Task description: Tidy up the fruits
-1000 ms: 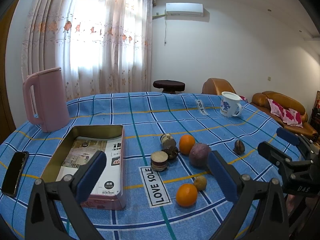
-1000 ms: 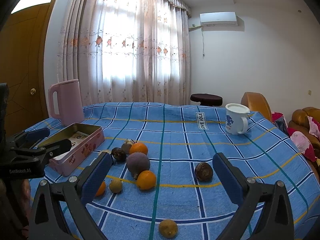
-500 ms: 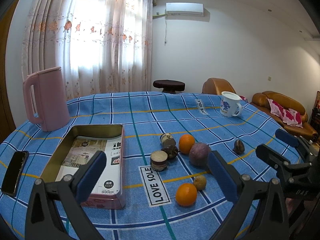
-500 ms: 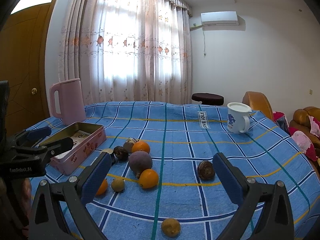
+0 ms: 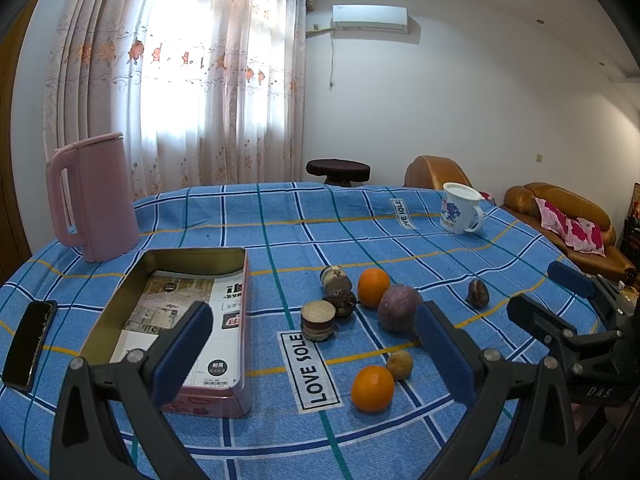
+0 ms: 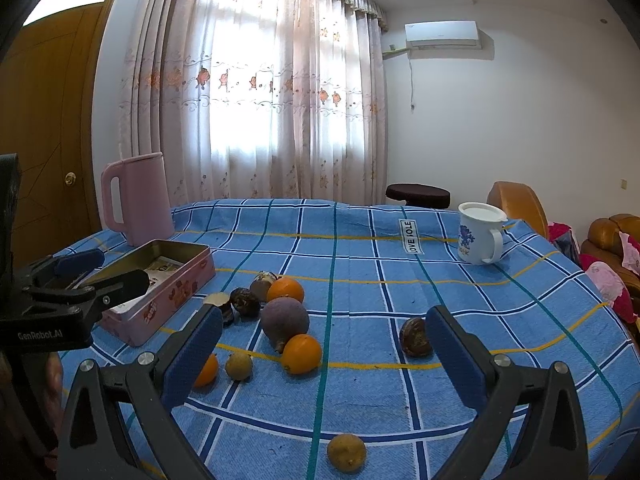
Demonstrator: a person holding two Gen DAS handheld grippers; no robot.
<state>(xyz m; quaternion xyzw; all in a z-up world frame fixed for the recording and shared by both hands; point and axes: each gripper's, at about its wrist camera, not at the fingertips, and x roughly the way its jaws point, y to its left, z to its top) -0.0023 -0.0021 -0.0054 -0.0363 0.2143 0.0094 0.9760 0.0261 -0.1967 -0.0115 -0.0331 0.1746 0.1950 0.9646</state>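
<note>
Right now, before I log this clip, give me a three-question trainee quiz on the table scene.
1. True or false: a fruit already lies inside the pink tin.
2. Seen from the left wrist, what lies flat on the cloth beside the tin's left side? A) a phone B) a spoon C) a plate
3. In one word, how do the left tongs and the right tongs stand: open or shut?

Key: 1 false, only printed paper is in it. 2 A. 3 open, and both are empty.
</note>
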